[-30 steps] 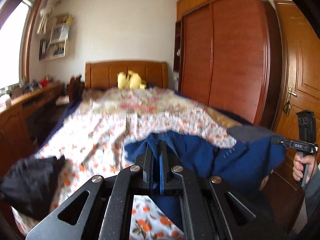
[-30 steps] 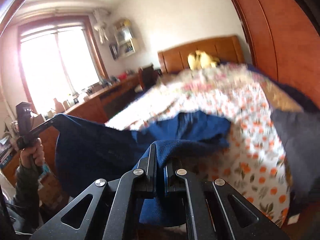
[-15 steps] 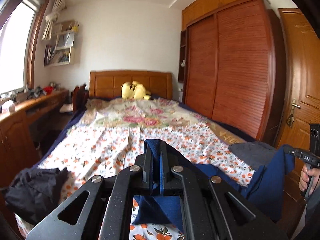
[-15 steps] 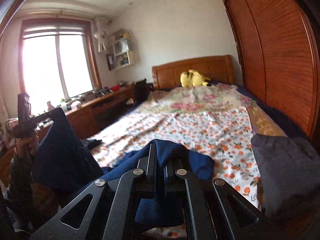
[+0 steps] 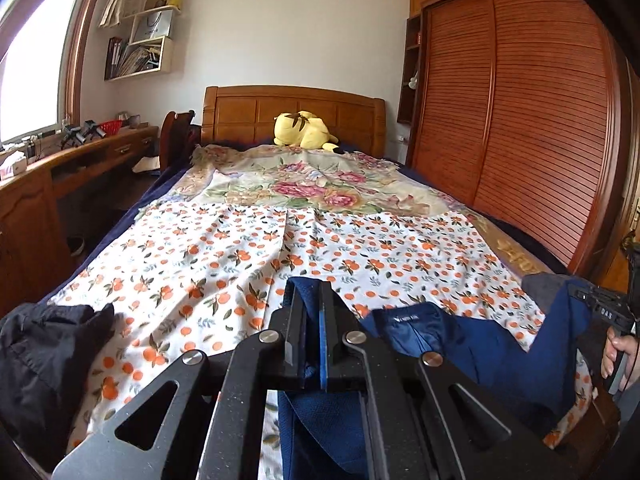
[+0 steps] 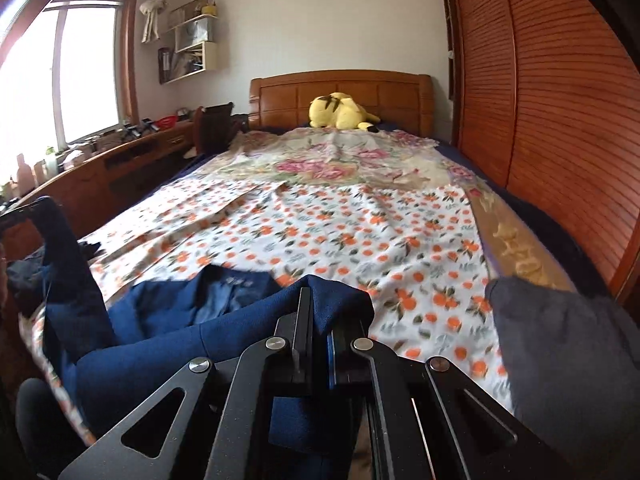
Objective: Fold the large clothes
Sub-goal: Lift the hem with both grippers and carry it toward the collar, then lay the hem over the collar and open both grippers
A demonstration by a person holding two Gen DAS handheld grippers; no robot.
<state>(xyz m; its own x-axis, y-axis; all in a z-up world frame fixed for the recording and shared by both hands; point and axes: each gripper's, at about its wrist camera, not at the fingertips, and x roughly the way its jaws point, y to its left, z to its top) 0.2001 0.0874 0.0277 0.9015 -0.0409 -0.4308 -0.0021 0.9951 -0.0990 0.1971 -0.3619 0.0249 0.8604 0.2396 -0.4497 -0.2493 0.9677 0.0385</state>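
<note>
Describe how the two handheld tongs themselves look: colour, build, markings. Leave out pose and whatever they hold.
Both tongs are matte black metal with a fine speckle. The left tongs and right tongs each show triangular cut-out arms, round silver bolts at the pivots and two flat parallel fingers, one lined with a blue pad. Seen from the left wrist camera, the right tongs' black body bears small white lettering, and a bare hand grips its handle. No cables show.
</note>
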